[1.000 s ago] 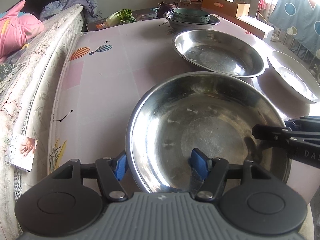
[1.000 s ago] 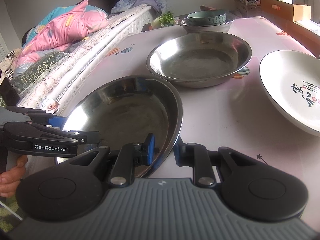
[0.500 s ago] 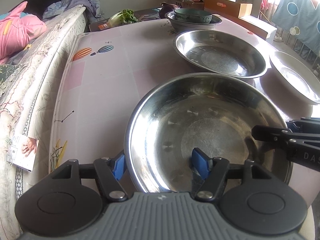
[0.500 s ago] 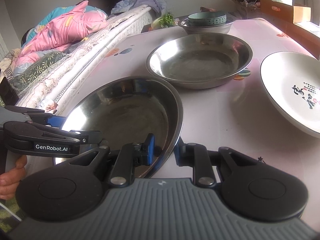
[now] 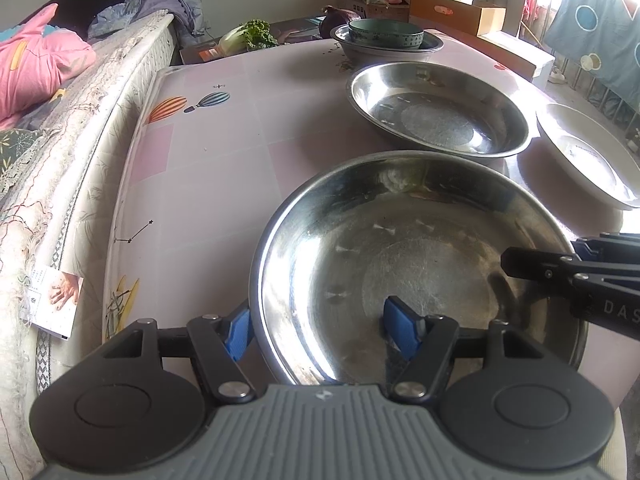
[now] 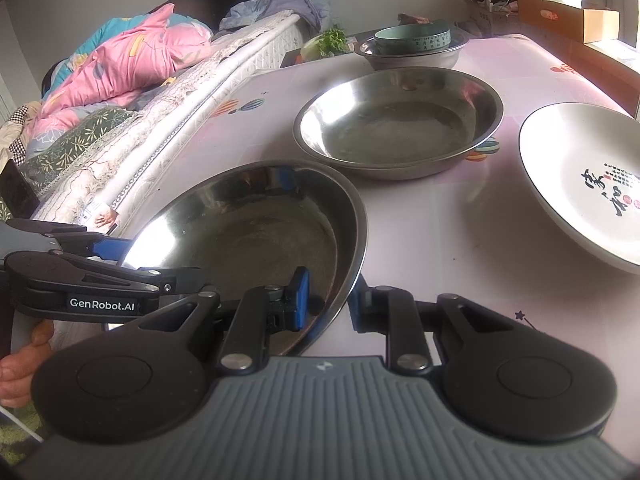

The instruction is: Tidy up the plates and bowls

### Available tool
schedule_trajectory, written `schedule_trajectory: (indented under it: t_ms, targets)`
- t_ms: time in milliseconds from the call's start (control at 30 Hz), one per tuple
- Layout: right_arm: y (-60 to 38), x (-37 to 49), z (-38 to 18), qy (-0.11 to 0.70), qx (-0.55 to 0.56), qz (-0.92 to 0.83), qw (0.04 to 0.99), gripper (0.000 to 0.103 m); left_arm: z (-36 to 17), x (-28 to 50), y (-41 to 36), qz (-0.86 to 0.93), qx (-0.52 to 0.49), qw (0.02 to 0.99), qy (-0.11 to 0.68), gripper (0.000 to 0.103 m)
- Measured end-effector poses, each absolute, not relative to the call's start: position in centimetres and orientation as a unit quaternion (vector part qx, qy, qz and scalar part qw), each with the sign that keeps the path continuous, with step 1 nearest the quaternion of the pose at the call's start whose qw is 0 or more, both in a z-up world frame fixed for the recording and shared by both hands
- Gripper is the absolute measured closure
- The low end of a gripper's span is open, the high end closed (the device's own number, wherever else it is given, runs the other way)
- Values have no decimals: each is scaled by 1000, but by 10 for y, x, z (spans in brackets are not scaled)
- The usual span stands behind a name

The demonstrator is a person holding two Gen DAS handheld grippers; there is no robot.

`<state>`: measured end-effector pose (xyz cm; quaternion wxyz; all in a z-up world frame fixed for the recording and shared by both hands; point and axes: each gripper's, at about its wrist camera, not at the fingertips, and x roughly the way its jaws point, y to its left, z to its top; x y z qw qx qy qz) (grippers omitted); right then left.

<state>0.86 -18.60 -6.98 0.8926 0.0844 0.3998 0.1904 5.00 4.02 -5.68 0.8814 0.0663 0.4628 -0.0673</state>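
Nearest, both grippers straddle the rim of a steel pan (image 5: 420, 264), one blue pad inside, one outside: left gripper (image 5: 320, 328), right gripper (image 6: 328, 300). Whether they pinch is unclear. Lift level, then lower squarely into the second pan (image 6: 400, 124) beyond.

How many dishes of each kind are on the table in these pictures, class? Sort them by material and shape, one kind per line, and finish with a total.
Wide steel pans: 2, near and middle
Deep steel basin: 1, at the far end
Green bowl: 1, sitting in that basin
White plate with writing: 1
Total: 5
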Motion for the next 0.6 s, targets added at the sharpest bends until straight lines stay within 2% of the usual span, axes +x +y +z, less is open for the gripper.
schedule_trajectory:
  t_ms: [600]
  targets:
    - [-187, 9, -69, 400, 84, 191, 893, 82, -54, 49, 38, -64, 68, 882, 461, 34]
